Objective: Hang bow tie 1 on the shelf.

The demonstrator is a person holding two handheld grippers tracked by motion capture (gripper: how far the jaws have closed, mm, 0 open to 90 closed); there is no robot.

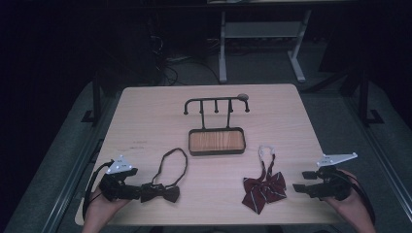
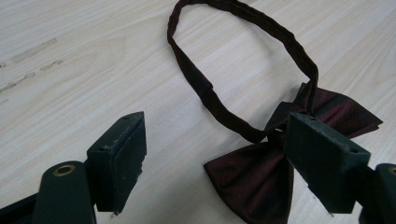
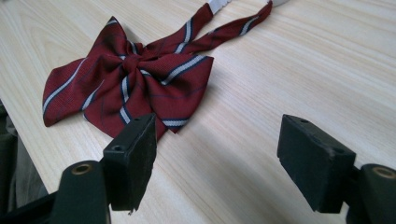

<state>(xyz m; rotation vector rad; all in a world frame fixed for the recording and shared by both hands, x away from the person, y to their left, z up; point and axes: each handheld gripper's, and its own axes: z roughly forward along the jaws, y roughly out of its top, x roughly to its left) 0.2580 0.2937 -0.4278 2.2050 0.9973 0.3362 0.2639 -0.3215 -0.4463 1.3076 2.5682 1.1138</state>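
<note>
Nearest the high camera are your two hands at the near edge of the table, each coming up from the bottom and wrapped around the back of its tool. Your left hand sits at the near left corner with the wrist angled in toward the centre, so your left gripper lies low and roughly level, pointing rightward along the table. Its jaws stand wide apart with nothing pressed between them. In the left gripper view the dark maroon bow tie lies just ahead, its bow partly between the jaws and close beside the right-hand one; whether that jaw touches the cloth I cannot tell. Its neck band loops away over the wood beyond.

Your right hand mirrors this at the near right edge, and your right gripper points leftward, also low and near level. Its jaws are spread wide and hold nothing. In the right gripper view the striped red bow tie lies flat on the table ahead, past the left-hand jaw, apart from both pads, its two straps running away from you.

Farther out, at mid-table, stands a black rack with a wooden tray base.
</note>
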